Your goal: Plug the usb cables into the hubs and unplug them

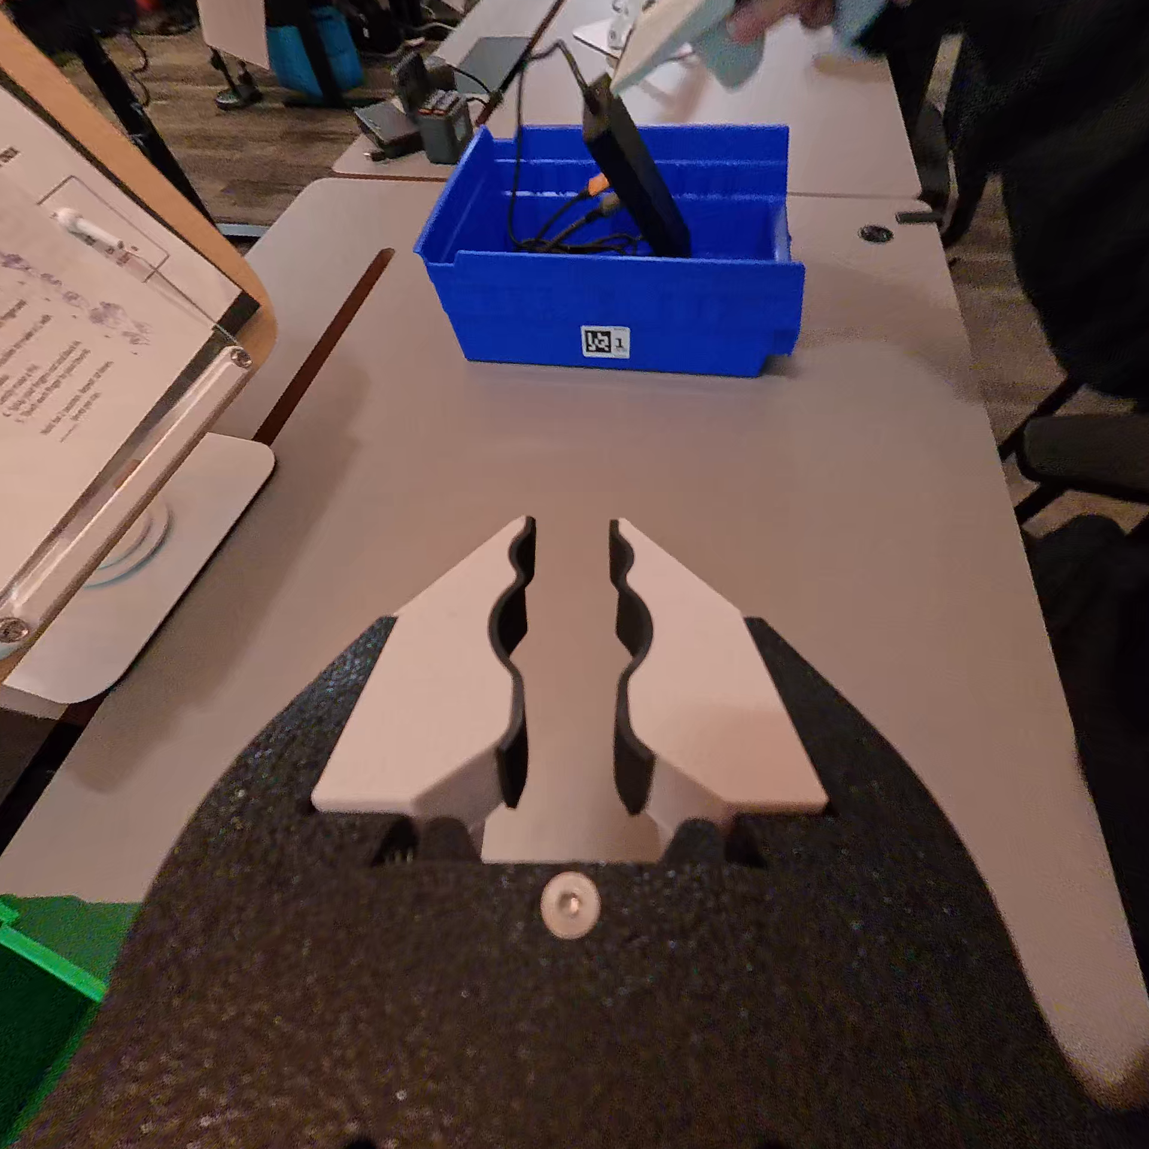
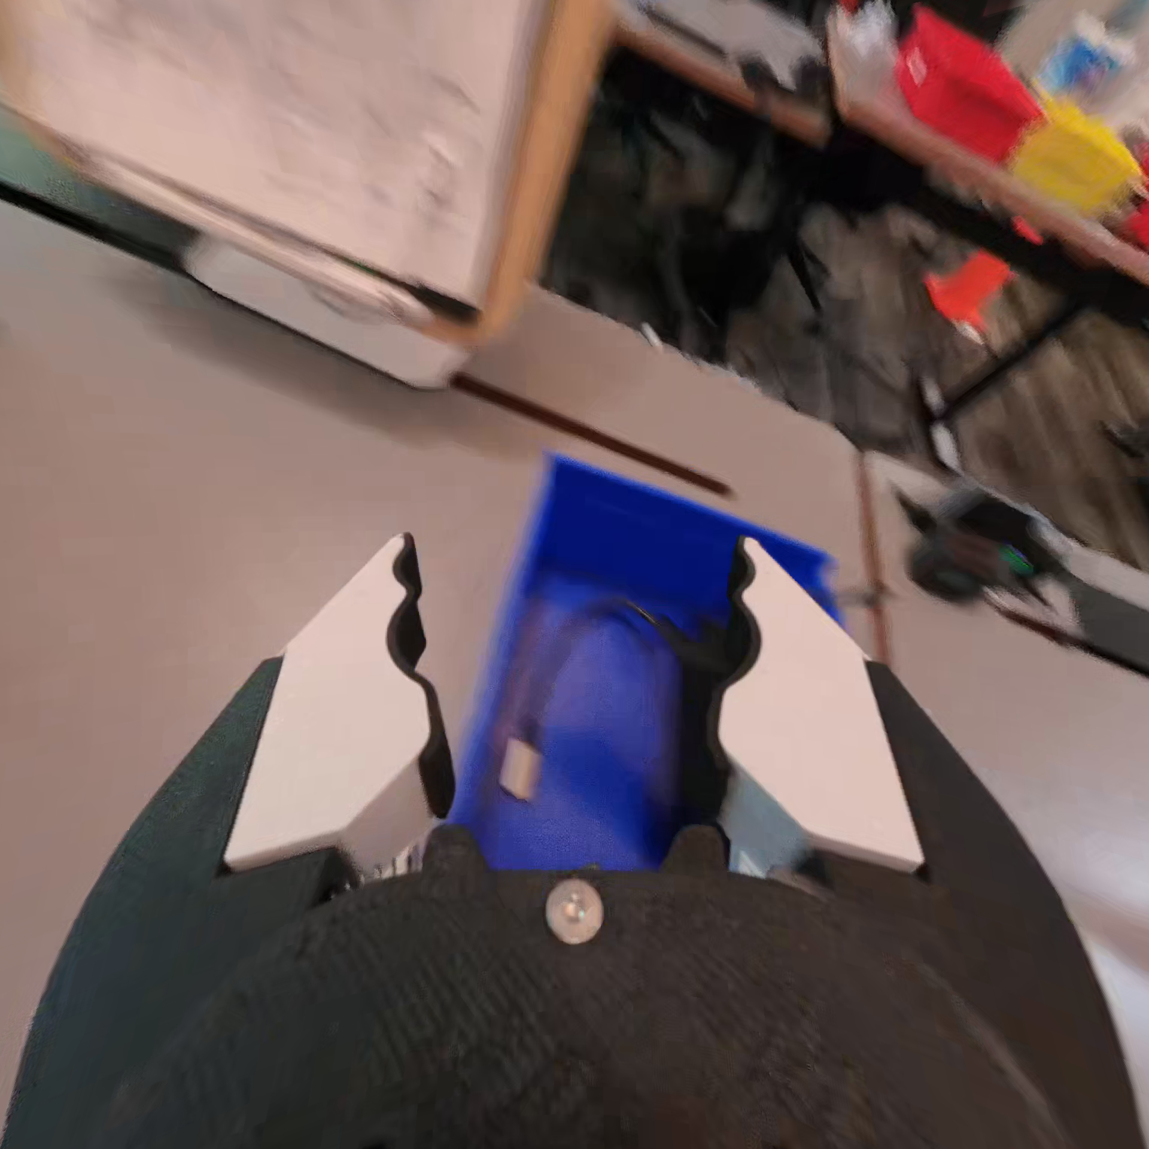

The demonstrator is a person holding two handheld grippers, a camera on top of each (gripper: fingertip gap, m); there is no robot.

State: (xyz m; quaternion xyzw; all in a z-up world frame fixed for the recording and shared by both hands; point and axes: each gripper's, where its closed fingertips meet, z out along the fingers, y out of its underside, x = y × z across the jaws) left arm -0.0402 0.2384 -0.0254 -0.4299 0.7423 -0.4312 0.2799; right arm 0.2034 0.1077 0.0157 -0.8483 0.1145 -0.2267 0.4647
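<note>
In the left wrist view, the left claw (image 1: 572,528) fills the lower middle of the frame over the bare grey tabletop (image 1: 684,447), its jaws parted by a narrow gap with nothing between them. In the upper middle of the frame sits a blue bin (image 1: 612,311) with a small square marker sticker (image 1: 604,341) on its front wall. A black hub (image 1: 637,180) stands tilted in the bin, its lower end inside and its top end just beside the blurred right claw (image 1: 653,50) at the top edge; whether they touch I cannot tell. Dark usb cables (image 1: 559,233) lie coiled on the bin floor. A framed sheet on a stand (image 1: 112,348) occupies the left side.

The right wrist view is blurred: the right claw (image 2: 575,547) is spread wide and empty, looking down into the blue bin (image 2: 622,516), where a cable with a pale plug (image 2: 519,774) shows.
</note>
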